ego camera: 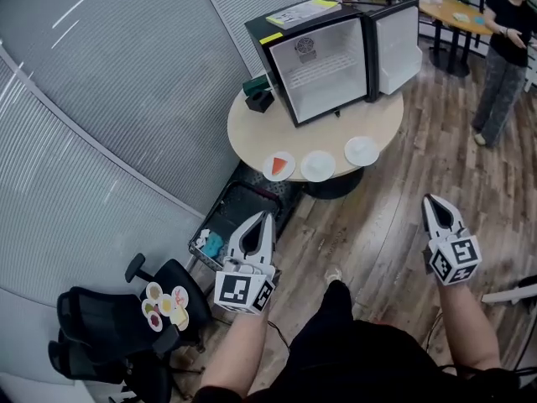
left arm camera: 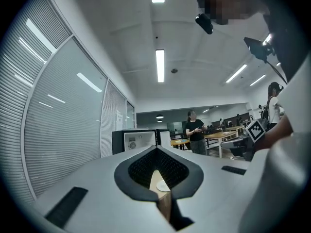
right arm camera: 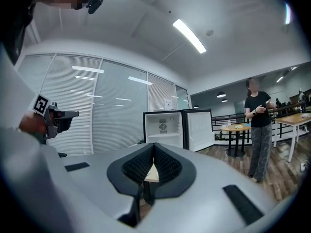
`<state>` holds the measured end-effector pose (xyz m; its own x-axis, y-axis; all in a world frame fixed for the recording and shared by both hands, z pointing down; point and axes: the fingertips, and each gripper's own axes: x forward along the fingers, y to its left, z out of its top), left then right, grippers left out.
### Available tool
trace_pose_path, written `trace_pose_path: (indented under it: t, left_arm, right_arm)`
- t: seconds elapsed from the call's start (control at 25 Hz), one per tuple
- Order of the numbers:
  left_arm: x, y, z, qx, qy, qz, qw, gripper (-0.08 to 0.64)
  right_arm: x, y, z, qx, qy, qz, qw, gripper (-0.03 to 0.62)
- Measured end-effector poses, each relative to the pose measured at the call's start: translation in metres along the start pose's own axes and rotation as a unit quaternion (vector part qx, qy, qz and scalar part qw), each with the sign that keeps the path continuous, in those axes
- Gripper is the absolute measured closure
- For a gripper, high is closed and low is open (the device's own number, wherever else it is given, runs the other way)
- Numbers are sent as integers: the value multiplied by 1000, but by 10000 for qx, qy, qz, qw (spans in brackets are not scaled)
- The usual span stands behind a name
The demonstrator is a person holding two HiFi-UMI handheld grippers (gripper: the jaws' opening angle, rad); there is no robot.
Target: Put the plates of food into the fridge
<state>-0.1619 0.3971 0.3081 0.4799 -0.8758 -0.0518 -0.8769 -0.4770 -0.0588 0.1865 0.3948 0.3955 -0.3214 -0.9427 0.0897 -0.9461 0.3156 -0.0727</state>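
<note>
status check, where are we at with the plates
Left gripper and right gripper shut, empty, short of table. Three plates on table, fridge open. No obstacle seen ahead.

A round wooden desk (ego camera: 252, 133) stands beside a wall of closed grey blinds (ego camera: 109, 82). Near its left edge sits a small dark box (ego camera: 260, 100) with something green on top. On the wood floor (ego camera: 394, 217) below, a black crate (ego camera: 239, 204) holds something blue (ego camera: 211, 243). Further left is a black chair (ego camera: 96, 317), with a card of round coloured pictures (ego camera: 166, 306) lying on it. At the far right a person (ego camera: 503, 49) in a black top and grey trousers stands near another wooden table (ego camera: 457, 11).
</note>
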Motion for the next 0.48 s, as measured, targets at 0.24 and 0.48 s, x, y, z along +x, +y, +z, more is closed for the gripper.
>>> trace_pose_path:
  t: [0.24,0.48]
  left_arm:
    - [67,25,-9,-67,-75,-377,9992,558]
    - [131,66,-16,-91,-29,-605,9981,558]
  right_arm:
    - [43,-9,2,60,5,-132,9999,588]
    - [106,-22,-4,232,163,-406,9988,588]
